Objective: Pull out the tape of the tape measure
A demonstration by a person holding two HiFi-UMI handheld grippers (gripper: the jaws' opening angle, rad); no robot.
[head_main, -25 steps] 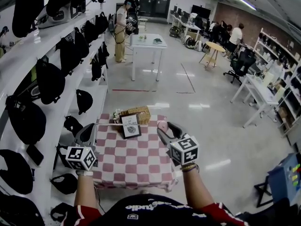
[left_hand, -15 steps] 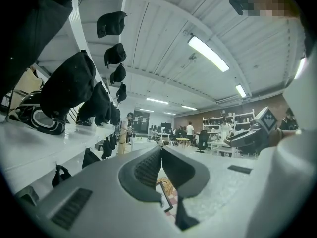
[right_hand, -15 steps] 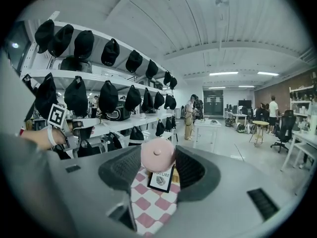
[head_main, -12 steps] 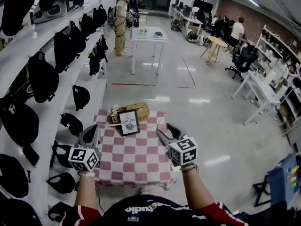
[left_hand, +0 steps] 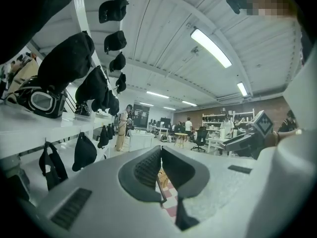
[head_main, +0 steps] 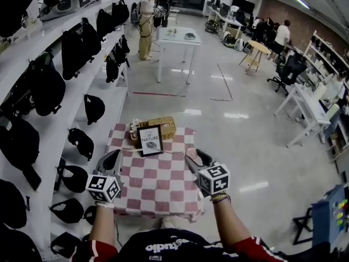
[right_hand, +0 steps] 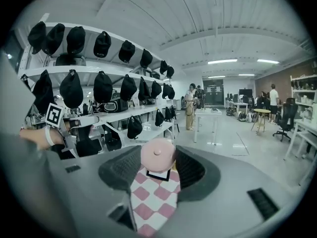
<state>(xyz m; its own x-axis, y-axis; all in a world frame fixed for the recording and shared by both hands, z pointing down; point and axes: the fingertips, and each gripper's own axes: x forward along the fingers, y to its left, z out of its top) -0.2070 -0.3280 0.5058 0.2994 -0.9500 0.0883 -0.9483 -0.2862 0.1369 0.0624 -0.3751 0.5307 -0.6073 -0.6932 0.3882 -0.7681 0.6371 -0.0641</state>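
Our right tongs (head_main: 192,158) gripped the round pink tape measure (right_hand: 157,153) and held it over the checked desk (head_main: 158,192), at its 3 o'clock edge. Our left tongs (left_hand: 160,151) were closed and empty at 9 o'clock, maybe waiting to grab the tape's end.

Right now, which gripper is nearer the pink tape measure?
Right. The right gripper grips the pink tape measure between its jaws; the left gripper is apart from it, at the checked table's left edge, jaws together.
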